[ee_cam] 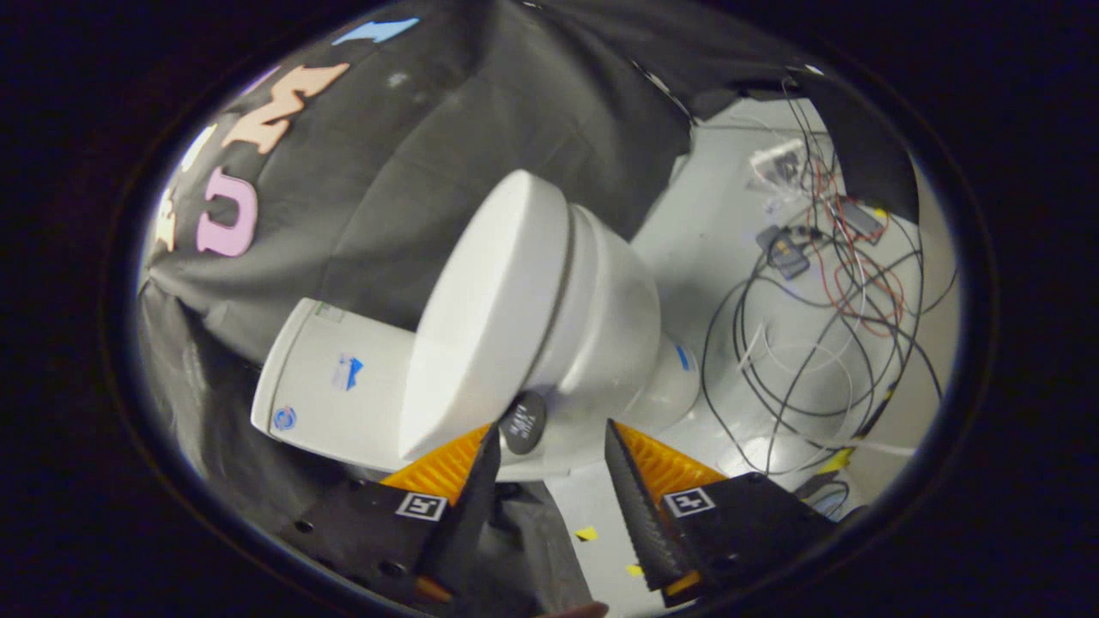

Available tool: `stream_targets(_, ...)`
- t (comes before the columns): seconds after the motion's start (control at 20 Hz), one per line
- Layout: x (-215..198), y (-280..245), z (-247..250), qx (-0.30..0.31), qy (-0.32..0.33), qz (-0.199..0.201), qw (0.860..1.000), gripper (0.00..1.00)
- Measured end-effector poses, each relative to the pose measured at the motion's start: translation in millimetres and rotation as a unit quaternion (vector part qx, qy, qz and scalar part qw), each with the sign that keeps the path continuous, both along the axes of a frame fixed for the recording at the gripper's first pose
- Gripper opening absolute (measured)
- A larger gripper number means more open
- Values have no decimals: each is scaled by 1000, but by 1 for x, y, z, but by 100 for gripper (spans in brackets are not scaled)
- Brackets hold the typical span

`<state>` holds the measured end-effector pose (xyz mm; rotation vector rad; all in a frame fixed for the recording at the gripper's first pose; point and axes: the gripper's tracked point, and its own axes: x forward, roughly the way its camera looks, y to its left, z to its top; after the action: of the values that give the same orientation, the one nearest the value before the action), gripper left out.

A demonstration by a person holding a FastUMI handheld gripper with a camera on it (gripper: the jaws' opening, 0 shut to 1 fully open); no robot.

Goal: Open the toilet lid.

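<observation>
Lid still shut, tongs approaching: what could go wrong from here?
1. The tongs are open and hold nothing, just short of the toilet; the lid lies flat on the bowl, so a finger may slide off its smooth rim instead of getting under it.
2. A dark round disc sits on the bowl between the fingertips; they could snag on it.
3. Loose cables lie on the floor beside the toilet, a possible tangle.

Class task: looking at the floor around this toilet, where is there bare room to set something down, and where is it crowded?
Bare floor lies between the toilet and the cables; another strip runs just ahead of the open gripper, with yellow tape bits. The cable tangle is crowded.
</observation>
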<state>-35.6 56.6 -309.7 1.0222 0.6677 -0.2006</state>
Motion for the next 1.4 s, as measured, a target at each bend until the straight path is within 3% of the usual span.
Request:
stream_targets(0.1,21,0,10,12,-36,-9,999,75)
stream_targets(0.2,28,2,8,16,-42,-7,999,74)
stream_targets(0.35,31,6,9,47,-14,-14,999,45)
stream_targets(0.45,30,3,5,17,1,-10,1000,27)
stream_targets(0.55,37,-4,10,-13,8,-22,1000,18)
stream_targets(0.6,34,0,5,-17,23,-9,1000,14)
stream_targets(1.2,36,1,56,-22,0,-50,998,11)
stream_targets(1.4,43,5,98,-67,-35,-31,997,6)
